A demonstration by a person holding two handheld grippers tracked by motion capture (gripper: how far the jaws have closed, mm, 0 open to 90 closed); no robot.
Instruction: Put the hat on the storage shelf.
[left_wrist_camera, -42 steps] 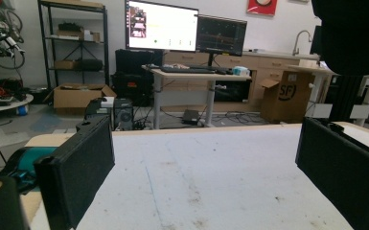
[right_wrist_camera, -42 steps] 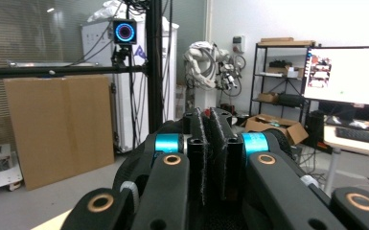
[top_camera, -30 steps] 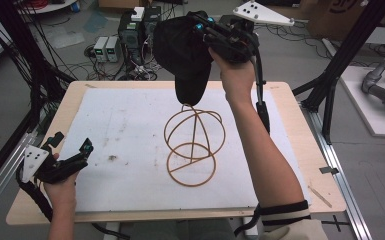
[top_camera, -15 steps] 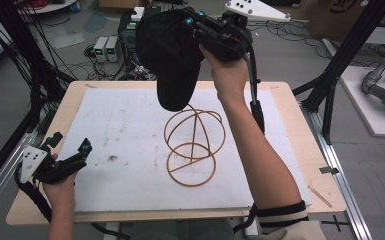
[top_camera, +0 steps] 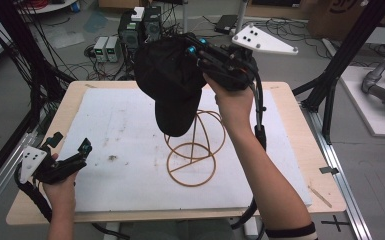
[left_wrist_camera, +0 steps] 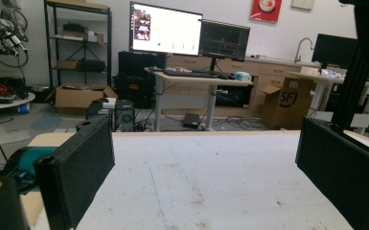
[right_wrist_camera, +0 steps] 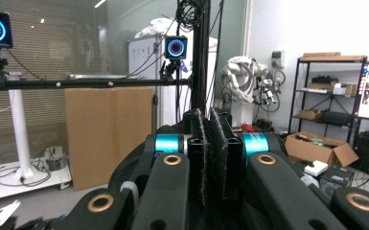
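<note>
The right gripper [top_camera: 192, 50], jaws pressed together apparently on a black cap [top_camera: 172, 85], holds it above the wire stand [top_camera: 194, 145]; the left gripper [top_camera: 72, 155] rests spread on the worktop [top_camera: 130, 120].

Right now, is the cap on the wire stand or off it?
Off. The right gripper holds the cap lifted above the stand, its jaws pinched on the fabric; from above, the cap's low end overlaps the stand's top.
</note>
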